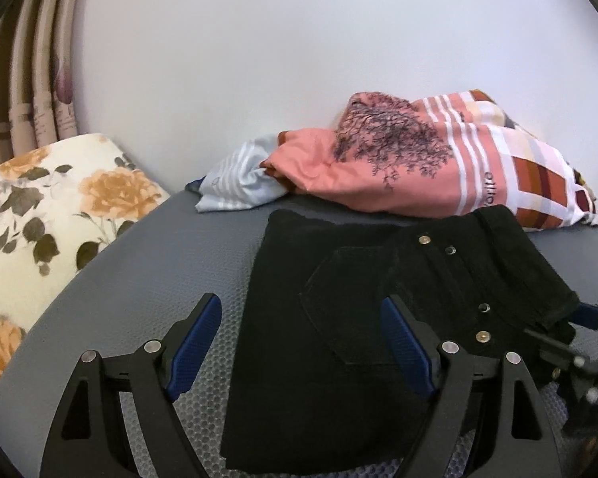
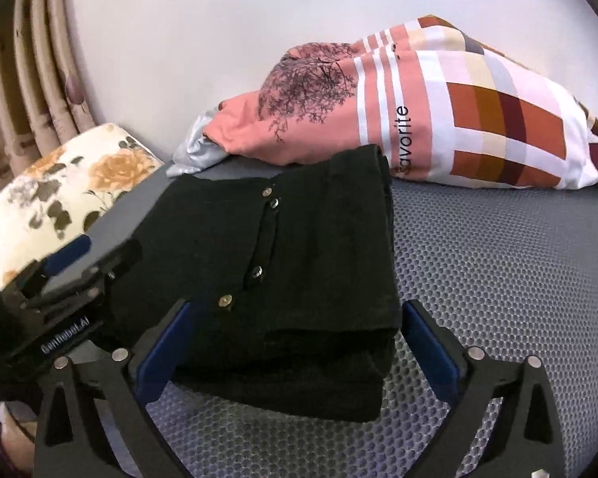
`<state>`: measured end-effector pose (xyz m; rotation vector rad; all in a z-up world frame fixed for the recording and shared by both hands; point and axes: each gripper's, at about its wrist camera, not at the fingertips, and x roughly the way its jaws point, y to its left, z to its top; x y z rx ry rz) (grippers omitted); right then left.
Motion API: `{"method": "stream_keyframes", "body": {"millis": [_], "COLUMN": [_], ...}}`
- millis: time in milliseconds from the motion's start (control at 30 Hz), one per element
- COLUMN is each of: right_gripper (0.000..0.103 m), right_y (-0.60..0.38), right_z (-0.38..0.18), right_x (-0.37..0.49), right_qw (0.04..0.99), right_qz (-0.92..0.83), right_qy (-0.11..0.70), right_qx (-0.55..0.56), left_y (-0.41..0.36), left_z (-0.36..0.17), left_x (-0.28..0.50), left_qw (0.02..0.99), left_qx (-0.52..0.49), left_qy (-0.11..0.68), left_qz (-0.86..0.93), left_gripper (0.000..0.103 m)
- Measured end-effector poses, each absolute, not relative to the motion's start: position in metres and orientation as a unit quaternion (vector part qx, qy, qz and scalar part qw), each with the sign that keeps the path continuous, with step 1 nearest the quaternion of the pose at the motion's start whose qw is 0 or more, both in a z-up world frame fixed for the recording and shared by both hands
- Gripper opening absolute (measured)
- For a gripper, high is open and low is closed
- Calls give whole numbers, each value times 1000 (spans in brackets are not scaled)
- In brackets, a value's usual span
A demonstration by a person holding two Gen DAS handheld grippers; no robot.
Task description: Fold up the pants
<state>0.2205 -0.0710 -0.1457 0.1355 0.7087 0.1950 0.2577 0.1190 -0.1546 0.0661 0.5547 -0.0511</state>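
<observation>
Black pants [image 1: 339, 342] lie folded into a thick stack on the grey mesh mattress [image 1: 147, 279], with metal buttons showing on the top layer. My left gripper [image 1: 299, 318] is open just above the stack's near left part, its right finger [image 1: 406, 342] over the cloth and its left finger over bare mattress. In the right wrist view the pants [image 2: 307, 247] sit between the wide open fingers of my right gripper [image 2: 299, 310], and the pads do not press on the fabric. The left gripper [image 2: 71, 271] shows blurred at that view's left edge, and the right gripper [image 1: 578, 330] at the stack's right edge.
A pink and checked pillow [image 2: 438, 119] lies against the white wall behind the pants, with a pale striped cloth [image 1: 235, 183] beside it. A floral cushion [image 1: 40, 215] sits at the mattress's left edge below curtains [image 1: 28, 91]. Bare mattress [image 2: 498, 263] stretches right of the stack.
</observation>
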Motion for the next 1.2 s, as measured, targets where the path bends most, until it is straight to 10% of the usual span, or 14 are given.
{"method": "stream_keyframes", "body": {"millis": [1200], "right_gripper": [103], "right_y": [-71], "right_z": [-149], "right_x": [222], "right_qw": [929], "right_qz": [96], "right_qy": [354], "right_qx": [59], "left_y": [110], "left_z": [-148], "left_x": [234], "left_qw": [970], "left_qx": [53], "left_qy": [238], "left_qz": [-20], "left_gripper": [103]}}
